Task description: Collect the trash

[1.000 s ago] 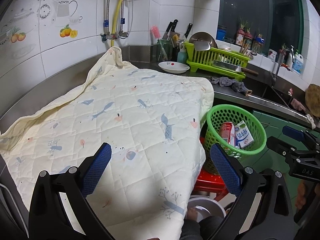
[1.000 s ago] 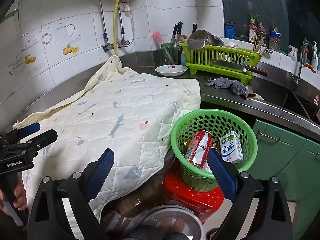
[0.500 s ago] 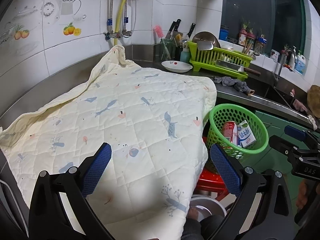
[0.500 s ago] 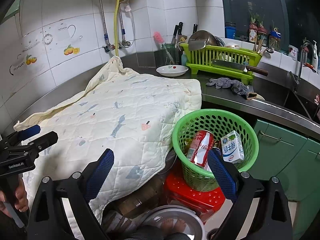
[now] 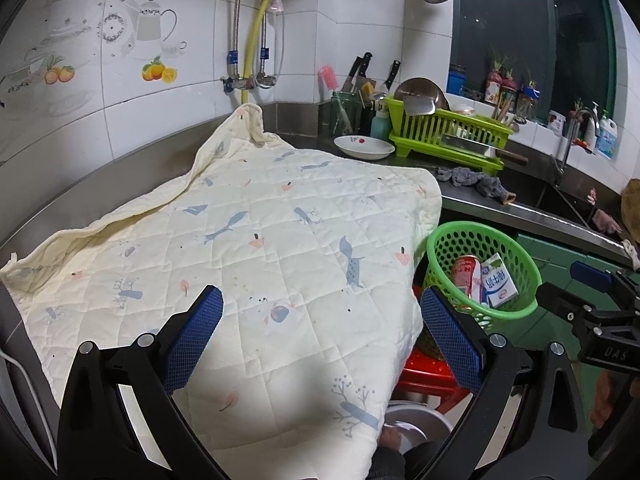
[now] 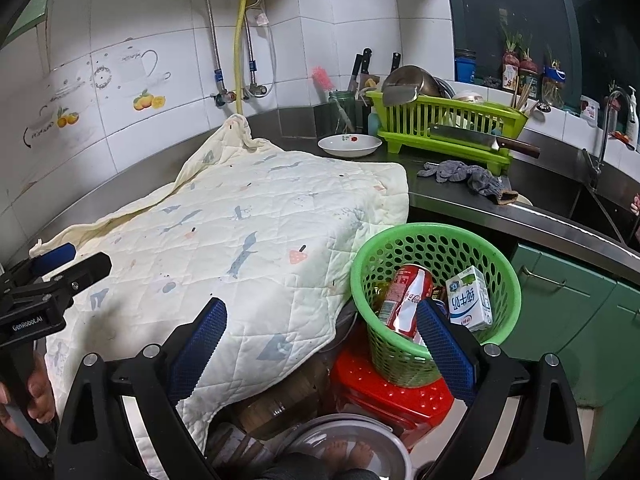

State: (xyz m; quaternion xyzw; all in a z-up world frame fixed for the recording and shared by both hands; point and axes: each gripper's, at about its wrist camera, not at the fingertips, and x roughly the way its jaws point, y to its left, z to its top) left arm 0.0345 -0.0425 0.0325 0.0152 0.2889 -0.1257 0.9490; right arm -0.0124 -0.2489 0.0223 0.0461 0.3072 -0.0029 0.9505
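A green mesh basket [image 5: 448, 236] [image 6: 496, 256] stands on a red stool [image 6: 384, 392] beside the counter. It holds a crushed red soda can [image 6: 404, 300] [image 5: 464, 270] and a small white milk carton [image 6: 468, 300] [image 5: 498, 282]. My left gripper [image 5: 320, 336] is open and empty over a cream quilted cloth [image 5: 240, 240] [image 6: 248, 232]. My right gripper [image 6: 320, 344] is open and empty, near the cloth's hanging edge and the basket.
On the steel counter [image 6: 460, 196] are a white dish [image 6: 349, 145], a green dish rack [image 6: 444, 124] with a cleaver, and a grey rag [image 6: 468, 174]. A sink [image 6: 596, 204] lies at the right. A metal bowl [image 6: 348, 452] sits on the floor below.
Both grippers have drawn back and risen slightly, so the basket and cloth sit lower in view. Both stay open and empty.
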